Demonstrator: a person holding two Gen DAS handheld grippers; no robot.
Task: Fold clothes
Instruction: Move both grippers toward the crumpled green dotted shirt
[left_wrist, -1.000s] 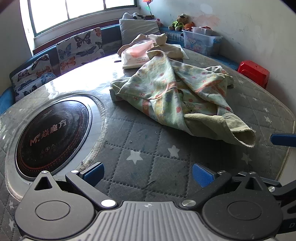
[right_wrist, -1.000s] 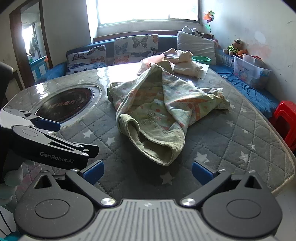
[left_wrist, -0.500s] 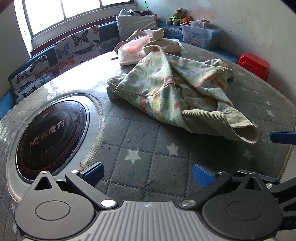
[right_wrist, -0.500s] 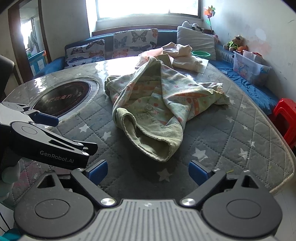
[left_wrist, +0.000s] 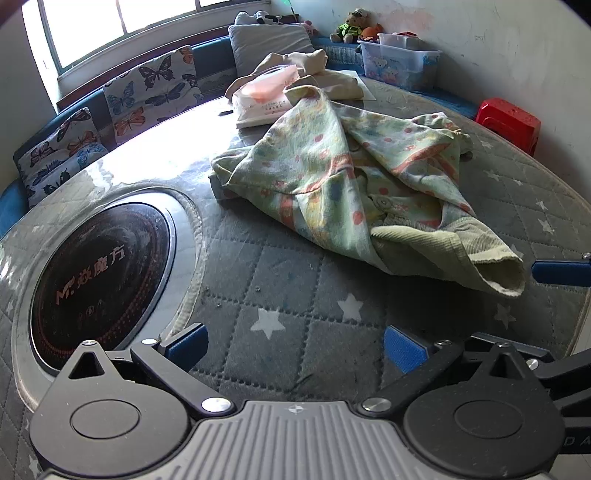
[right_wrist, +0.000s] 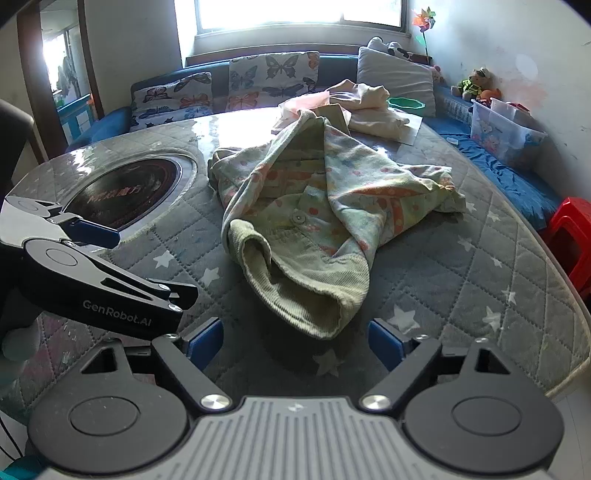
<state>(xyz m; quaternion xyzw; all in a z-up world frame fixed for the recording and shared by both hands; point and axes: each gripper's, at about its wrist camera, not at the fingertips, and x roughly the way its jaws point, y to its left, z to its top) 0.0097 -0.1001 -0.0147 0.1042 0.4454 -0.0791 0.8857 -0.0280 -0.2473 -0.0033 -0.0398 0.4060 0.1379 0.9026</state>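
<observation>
A crumpled pale green child's garment (left_wrist: 343, 177) with orange and red prints lies on the quilted grey table; it also shows in the right wrist view (right_wrist: 314, 206). Its ribbed green cuff (right_wrist: 306, 295) points toward me. My left gripper (left_wrist: 295, 345) is open and empty, low over the table in front of the garment. My right gripper (right_wrist: 295, 341) is open and empty, its fingers on either side of the cuff's near end, a little short of it. The left gripper's body (right_wrist: 92, 280) shows at the left of the right wrist view.
A round black cooktop (left_wrist: 96, 273) is set into the table at the left. A beige garment (right_wrist: 369, 107) and a wipes pack (left_wrist: 266, 99) lie at the far side. A cushioned bench (right_wrist: 258, 81), a plastic bin (right_wrist: 502, 129) and a red stool (right_wrist: 572, 236) surround the table.
Both grippers have moved forward toward the garment. The right gripper's fingers have narrowed slightly and now sit close to the cuff.
</observation>
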